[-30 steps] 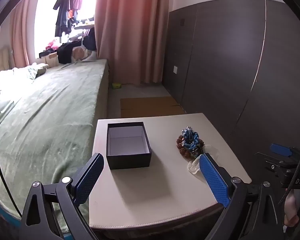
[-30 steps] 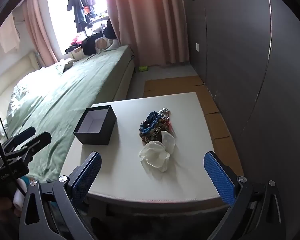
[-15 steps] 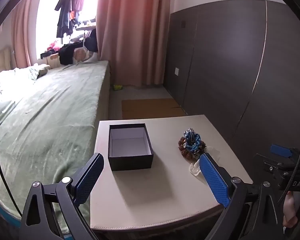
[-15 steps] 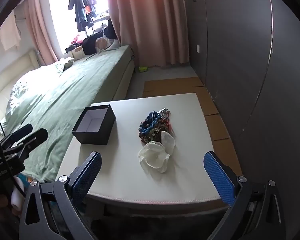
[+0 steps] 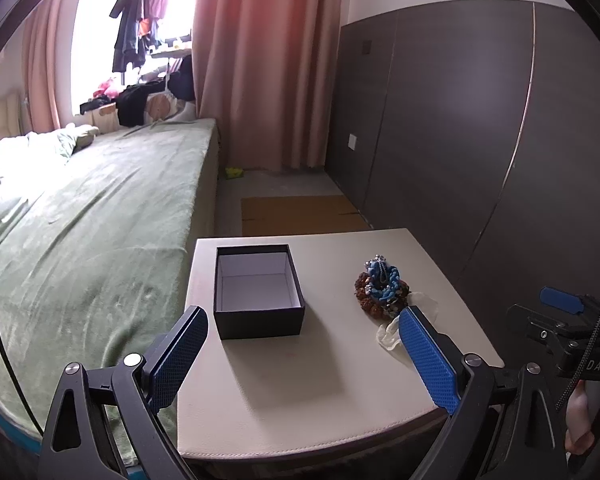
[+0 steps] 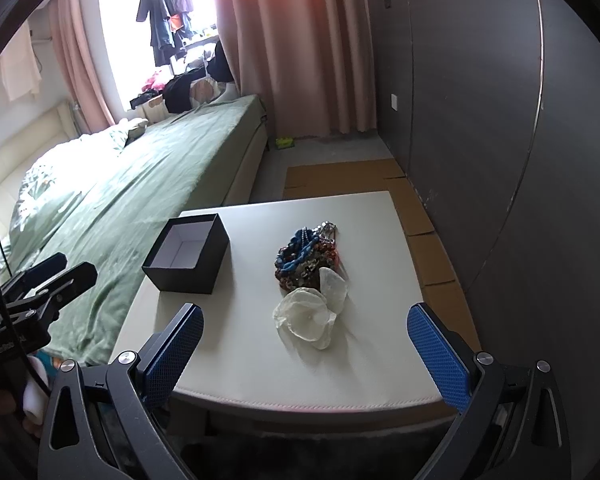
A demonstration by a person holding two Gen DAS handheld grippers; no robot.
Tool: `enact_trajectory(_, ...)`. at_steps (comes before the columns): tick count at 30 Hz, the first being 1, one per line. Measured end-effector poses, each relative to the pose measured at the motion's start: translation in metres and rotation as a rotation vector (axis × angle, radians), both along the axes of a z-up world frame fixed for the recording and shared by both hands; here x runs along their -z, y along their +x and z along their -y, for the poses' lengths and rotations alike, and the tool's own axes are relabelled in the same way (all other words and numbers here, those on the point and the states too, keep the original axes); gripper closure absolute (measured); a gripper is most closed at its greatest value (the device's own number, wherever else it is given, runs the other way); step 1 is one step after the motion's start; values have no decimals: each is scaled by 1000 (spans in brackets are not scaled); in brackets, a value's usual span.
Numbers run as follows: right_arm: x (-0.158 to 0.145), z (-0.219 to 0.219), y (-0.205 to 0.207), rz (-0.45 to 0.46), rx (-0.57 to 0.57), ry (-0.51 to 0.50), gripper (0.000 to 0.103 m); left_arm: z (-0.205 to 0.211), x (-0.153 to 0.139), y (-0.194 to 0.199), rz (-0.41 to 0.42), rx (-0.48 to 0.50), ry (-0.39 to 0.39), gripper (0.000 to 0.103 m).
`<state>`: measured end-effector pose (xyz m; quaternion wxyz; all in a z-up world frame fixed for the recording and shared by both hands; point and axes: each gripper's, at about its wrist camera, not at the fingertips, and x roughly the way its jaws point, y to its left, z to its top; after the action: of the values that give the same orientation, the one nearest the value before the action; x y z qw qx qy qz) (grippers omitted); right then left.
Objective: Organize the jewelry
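Observation:
An open black box [image 5: 258, 294] with a white, empty inside stands on the left part of a small white table [image 5: 308, 384]; it also shows in the right wrist view [image 6: 188, 254]. A pile of beaded jewelry [image 5: 382, 286], blue and brown, lies to the box's right [image 6: 306, 254], with a white translucent flower-shaped piece [image 6: 310, 318] just in front of it. My left gripper [image 5: 304, 356] is open and empty, held above the table's near edge. My right gripper [image 6: 306, 354] is open and empty, near the front edge, before the flower piece.
A bed with a green cover [image 5: 84, 232] runs along the table's left side. A dark panelled wall [image 5: 480, 128] stands to the right. Cardboard sheets [image 6: 340, 178] lie on the floor beyond the table. Pink curtains [image 5: 268, 64] hang at the back.
Both grippers have shifted only slightly, so the table sits a little differently in each view. The box, jewelry and flower piece have not moved. Both grippers stay open.

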<state>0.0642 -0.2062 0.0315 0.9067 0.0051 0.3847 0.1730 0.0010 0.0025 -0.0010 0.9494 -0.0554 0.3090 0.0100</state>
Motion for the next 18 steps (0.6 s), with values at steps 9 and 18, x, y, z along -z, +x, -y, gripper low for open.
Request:
enact_trajectory(9,-1,0,0,3,-4,1,0,1,0,1,3,3,-2,7)
enact_trajectory(18,-4,3,-1,11,3,1,0,-1,-1,-1,5,8,-2,7)
